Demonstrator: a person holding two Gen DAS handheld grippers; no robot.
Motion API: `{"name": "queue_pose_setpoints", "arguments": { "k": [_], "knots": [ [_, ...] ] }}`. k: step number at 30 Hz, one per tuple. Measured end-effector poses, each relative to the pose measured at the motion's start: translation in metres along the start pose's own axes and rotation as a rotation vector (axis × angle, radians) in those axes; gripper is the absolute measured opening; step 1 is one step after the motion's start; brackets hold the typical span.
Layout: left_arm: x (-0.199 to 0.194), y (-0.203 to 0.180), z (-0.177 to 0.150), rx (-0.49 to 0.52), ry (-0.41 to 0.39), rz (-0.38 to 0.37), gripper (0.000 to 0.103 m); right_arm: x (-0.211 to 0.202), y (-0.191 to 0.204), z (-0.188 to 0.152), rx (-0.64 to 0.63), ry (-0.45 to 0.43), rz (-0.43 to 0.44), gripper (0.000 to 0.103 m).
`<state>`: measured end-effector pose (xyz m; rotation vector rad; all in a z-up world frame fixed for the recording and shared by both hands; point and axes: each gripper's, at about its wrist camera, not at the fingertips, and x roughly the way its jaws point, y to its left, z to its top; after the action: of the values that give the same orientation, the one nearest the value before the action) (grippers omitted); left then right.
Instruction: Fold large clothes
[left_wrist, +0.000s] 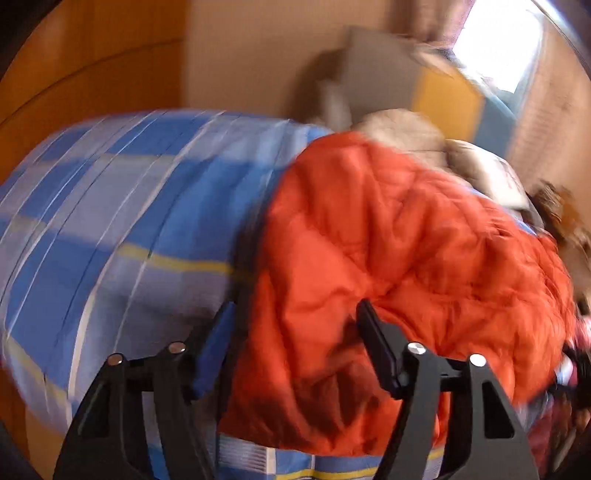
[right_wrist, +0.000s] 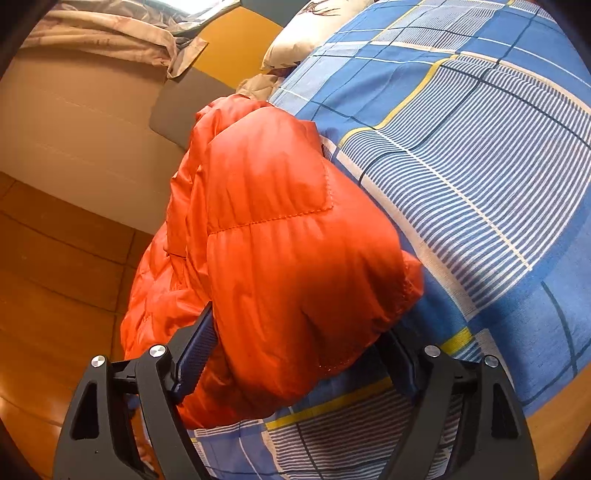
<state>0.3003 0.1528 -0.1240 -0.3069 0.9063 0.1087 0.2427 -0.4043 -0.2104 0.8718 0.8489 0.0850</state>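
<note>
Now your left gripper (left_wrist: 295, 343) points steeply down over the edge of the bed, and its view is smeared with motion blur. Its two fingers stand spread, with a fold of the orange puffer jacket (left_wrist: 388, 240) lying between them; whether the pads press on the fabric cannot be told through the blur.

Your right gripper (right_wrist: 299, 354) also tilts downward, its picture sharp. Its fingers are spread wide around a thick, rounded bulge of the orange puffer jacket (right_wrist: 280, 229). The left pad (right_wrist: 192, 362) lies against the fabric, while the right pad is mostly hidden behind the bulge, so a firm pinch cannot be confirmed.

The jacket is quilted, shiny and bunched up. It lies on the near left edge of the blue plaid bedsheet (right_wrist: 480, 155), with part of it hanging over the side toward the wooden floor (right_wrist: 55, 280). A stitched seam and a square patch panel show on its upper surface. At the far end of the bed sits a pale pillow (right_wrist: 295, 40), and a beige wall panel (right_wrist: 85, 122) runs along the far left.
</note>
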Motion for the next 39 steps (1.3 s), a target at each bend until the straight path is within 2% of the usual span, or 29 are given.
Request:
{"name": "queue_pose_setpoints", "arguments": {
  "k": [2,3,6,13,16,19,23,25,26,39],
  "knots": [
    [-0.002,-0.006,-0.004,-0.036,-0.025,0.048,0.066,0.0,-0.003,0.0,0.001,-0.001,0.015,0.081],
    [-0.002,-0.009,-0.006,-0.059,-0.014,0.044,0.071,0.0,-0.004,0.0,0.004,0.0,0.022,0.081],
    [-0.007,-0.011,-0.013,-0.129,-0.01,0.063,0.074,0.0,-0.004,0.001,0.009,0.001,0.031,0.081],
    [-0.009,-0.024,-0.025,-0.109,-0.034,0.126,0.077,-0.002,-0.006,0.001,0.003,-0.003,0.034,0.081],
    [-0.011,-0.021,-0.026,-0.135,-0.019,0.153,0.076,-0.002,-0.006,0.001,0.002,-0.004,0.032,0.081],
    [-0.023,-0.022,-0.027,-0.157,-0.054,0.176,0.076,-0.002,-0.006,0.001,0.003,-0.005,0.033,0.081],
    [-0.022,-0.035,-0.03,-0.093,-0.046,0.166,0.076,-0.002,-0.006,0.001,0.006,0.0,0.033,0.081],
    [0.009,-0.038,-0.032,-0.048,0.034,0.177,0.08,-0.002,-0.006,0.001,0.006,-0.004,0.034,0.081],
    [0.016,-0.033,-0.035,-0.088,0.05,0.157,0.081,-0.002,-0.005,0.001,0.005,-0.003,0.032,0.081],
    [0.017,-0.036,-0.039,-0.043,0.012,0.175,0.082,-0.002,-0.004,0.003,0.004,0.005,0.023,0.081]
  ]
}}
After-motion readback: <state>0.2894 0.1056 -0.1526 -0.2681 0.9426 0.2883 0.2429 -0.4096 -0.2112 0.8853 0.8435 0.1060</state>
